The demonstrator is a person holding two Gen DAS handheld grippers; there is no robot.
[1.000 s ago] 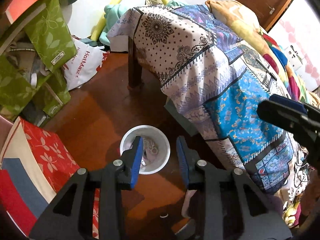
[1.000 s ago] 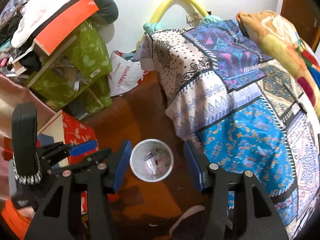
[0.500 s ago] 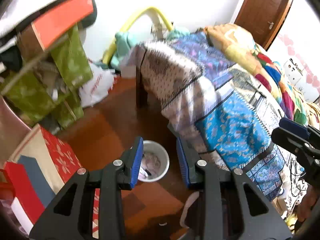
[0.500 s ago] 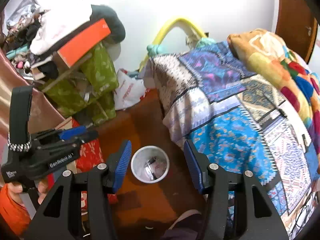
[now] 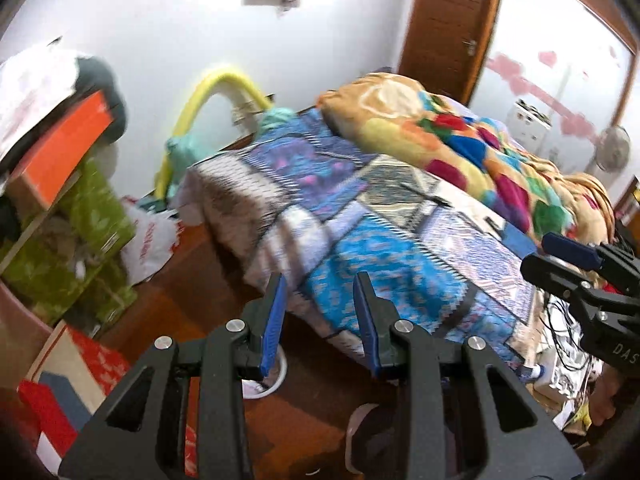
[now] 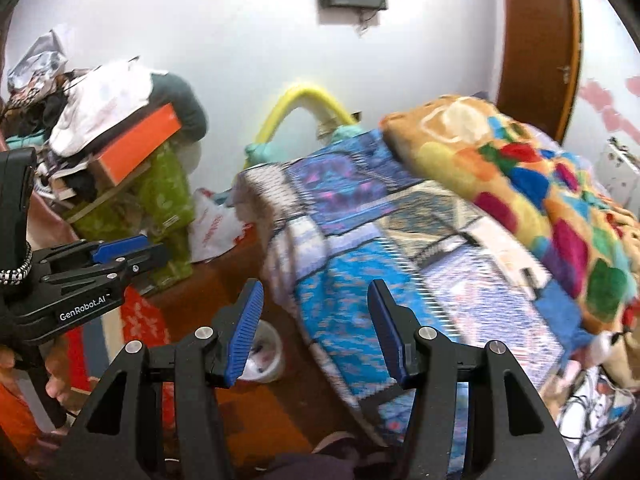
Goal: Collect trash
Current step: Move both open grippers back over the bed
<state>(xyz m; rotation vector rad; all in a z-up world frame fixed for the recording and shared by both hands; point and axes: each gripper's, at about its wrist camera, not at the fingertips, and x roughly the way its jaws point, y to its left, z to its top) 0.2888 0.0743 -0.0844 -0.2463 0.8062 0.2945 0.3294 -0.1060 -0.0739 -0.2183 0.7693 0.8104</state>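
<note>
Cluttered bedroom, patchwork bed (image 5: 400,216) ahead of both hand-held grippers. Left hand-held gripper (image 5: 318,320) and right hand-held gripper (image 6: 316,332) both have their jaws apart, holding nothing. White bin (image 6: 266,354) sits on the floor just below them. Best next: scan for loose trash before reaching.

"GenRobot.AI" is printed on the left hand-held gripper (image 6: 132,254); "DAS" shows on the right hand-held gripper (image 5: 560,256).

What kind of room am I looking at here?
Most likely a lived-in bedroom in a home. A bed with a patchwork cover and a bright blanket fills one side, a wooden door stands behind it, and a small white bin sits on the floor beside it.
</note>
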